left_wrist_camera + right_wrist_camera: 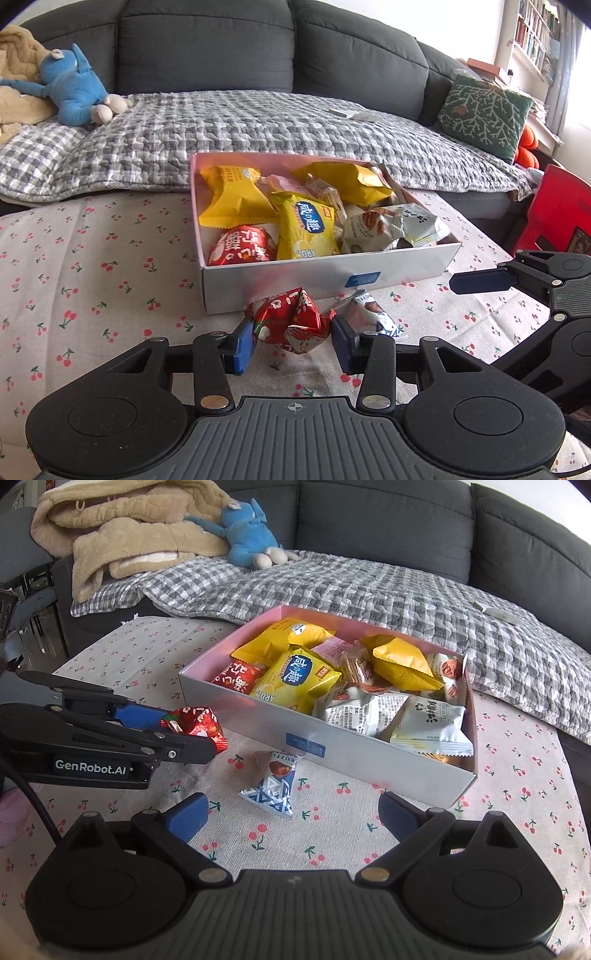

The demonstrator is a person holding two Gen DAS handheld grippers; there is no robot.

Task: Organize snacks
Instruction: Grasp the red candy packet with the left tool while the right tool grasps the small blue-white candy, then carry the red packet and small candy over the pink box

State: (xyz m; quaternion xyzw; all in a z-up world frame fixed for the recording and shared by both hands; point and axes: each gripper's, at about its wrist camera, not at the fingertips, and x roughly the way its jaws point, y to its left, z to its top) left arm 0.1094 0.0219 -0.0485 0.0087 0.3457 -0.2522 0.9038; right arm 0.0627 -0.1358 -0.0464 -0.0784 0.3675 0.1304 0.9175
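Observation:
A white box [295,271] with a pink inside stands on the cherry-print tablecloth [92,280] and holds several snack packets, yellow, red and white. In front of it, my left gripper [293,339] is shut on a crumpled red snack packet [291,321], one blue pad on each side. The right wrist view shows the same red packet [197,723] held at the left gripper's tip, left of the box [258,720]. A small blue-and-white packet [271,788] lies flat on the cloth just ahead of my right gripper [291,806], which is open and touches nothing.
Behind the table runs a dark grey sofa [221,44] covered by a grey checked quilt [240,122]. On it lie a blue plush toy [77,88], a beige blanket [122,528] and a green cushion [484,110]. A red chair [561,210] stands at the right.

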